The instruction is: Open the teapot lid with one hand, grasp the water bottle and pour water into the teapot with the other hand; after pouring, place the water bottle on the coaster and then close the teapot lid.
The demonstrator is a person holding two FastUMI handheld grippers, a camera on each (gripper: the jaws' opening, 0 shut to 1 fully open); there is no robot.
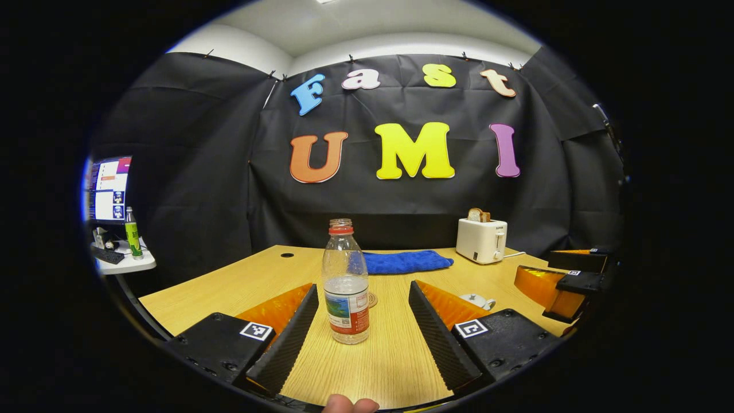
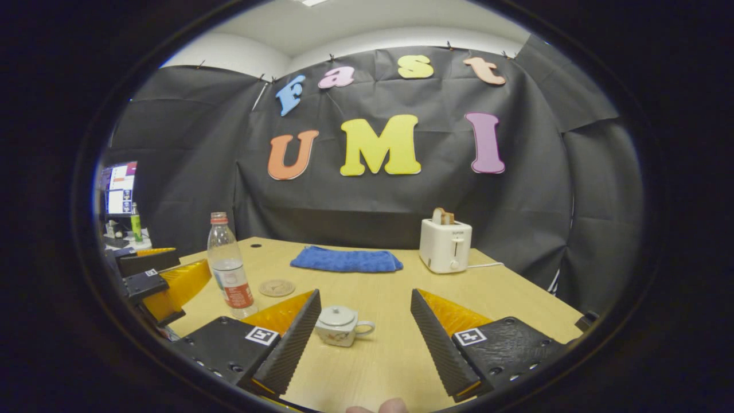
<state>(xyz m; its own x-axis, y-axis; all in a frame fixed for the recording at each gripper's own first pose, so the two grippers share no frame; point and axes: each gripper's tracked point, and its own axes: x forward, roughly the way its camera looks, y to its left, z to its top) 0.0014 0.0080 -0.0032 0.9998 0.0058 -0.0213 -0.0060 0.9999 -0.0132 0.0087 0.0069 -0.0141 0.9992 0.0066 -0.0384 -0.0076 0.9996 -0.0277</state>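
Left gripper view: the left gripper (image 1: 360,335) stands with its fingers spread wide and grasps nothing; the clear plastic water bottle with a red collar and a red-and-blue label (image 1: 345,282) stands upright between them on the pale wood-grain table (image 1: 241,287), touching neither. The bottle has no cap and is roughly half full; its label print is too small to read. A round coaster (image 1: 371,299) is almost wholly hidden behind the bottle. The small white ceramic teapot (image 1: 477,300) is partly masked by the right finger, lid on. The right gripper (image 1: 565,284) is cut off at the view's edge.

Right gripper view: the right gripper (image 2: 362,338) is likewise wide open and empty, with the teapot (image 2: 339,325) between its fingers, nearer the left one. The tan coaster (image 2: 276,287) lies bare just beside the bottle (image 2: 229,267). Behind lie a folded blue cloth (image 2: 346,259) and a white toaster holding a slice of bread (image 2: 445,244), its brand lettering illegible.
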